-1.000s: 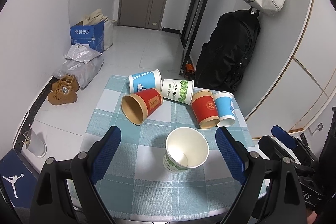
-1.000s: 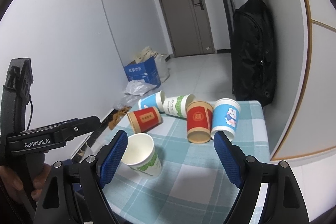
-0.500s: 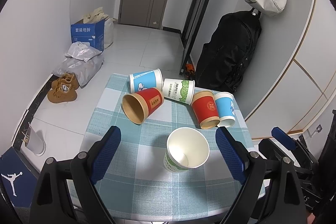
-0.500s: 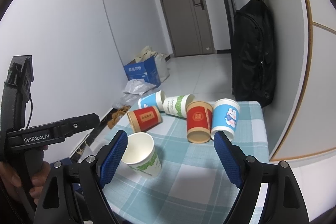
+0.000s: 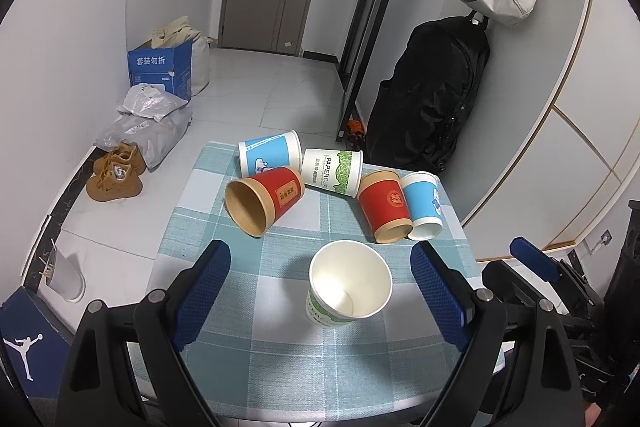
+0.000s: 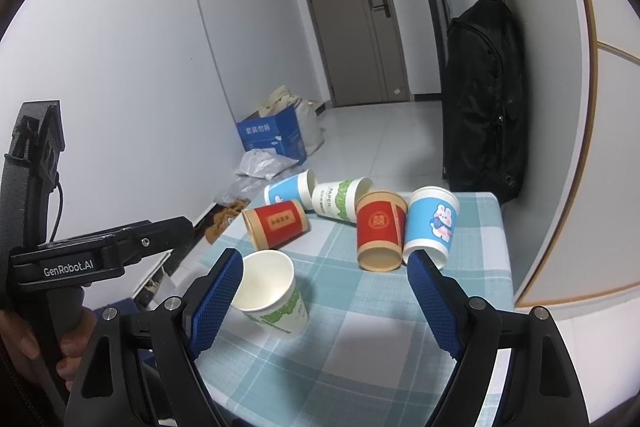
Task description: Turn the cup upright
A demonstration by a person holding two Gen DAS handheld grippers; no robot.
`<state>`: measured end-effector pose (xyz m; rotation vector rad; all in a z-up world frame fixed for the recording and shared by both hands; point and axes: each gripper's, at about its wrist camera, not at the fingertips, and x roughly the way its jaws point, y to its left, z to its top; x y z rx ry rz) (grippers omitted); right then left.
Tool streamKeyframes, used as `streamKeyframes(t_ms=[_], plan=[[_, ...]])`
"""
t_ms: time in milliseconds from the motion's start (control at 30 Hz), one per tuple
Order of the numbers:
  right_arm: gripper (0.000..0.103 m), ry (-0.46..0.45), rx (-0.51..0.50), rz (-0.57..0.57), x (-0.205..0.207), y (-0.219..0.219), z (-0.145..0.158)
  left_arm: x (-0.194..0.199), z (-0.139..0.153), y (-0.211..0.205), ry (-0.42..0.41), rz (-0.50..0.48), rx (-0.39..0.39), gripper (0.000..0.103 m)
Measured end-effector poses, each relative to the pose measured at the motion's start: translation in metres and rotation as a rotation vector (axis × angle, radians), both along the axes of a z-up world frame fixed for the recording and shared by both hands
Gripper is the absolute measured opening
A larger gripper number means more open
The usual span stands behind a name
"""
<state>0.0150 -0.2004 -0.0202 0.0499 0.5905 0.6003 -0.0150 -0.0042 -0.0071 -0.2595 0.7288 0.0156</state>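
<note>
A white and green paper cup (image 5: 349, 285) stands upright, mouth up, on the checked table (image 5: 280, 359); it also shows in the right wrist view (image 6: 270, 293). Behind it lie several cups on their sides: a red one (image 5: 262, 201), a blue one (image 5: 270, 153), a white and green one (image 5: 332, 171), another red one (image 5: 386, 205) and a blue rabbit cup (image 5: 422, 205). My left gripper (image 5: 320, 297) is open and empty above the upright cup. My right gripper (image 6: 324, 301) is open and empty beside it.
The table's front edge lies close under both grippers. On the floor to the left are brown shoes (image 5: 116, 177), a blue box (image 5: 160, 69) and plastic bags (image 5: 152, 115). A black backpack (image 5: 424, 99) hangs at the back right.
Both grippers have drifted slightly; the cups have not moved. The upright cup stays free between the open left fingers.
</note>
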Motion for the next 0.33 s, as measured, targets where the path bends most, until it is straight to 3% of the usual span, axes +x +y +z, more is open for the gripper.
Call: streamKeyframes(t_ms=[333], plan=[[0.086, 0.015, -0.001, -0.003, 0.0021, -0.0002, -0.0024, -0.0022, 0.0027, -0.0081, -0.023, -0.003, 0.044, 0.089]])
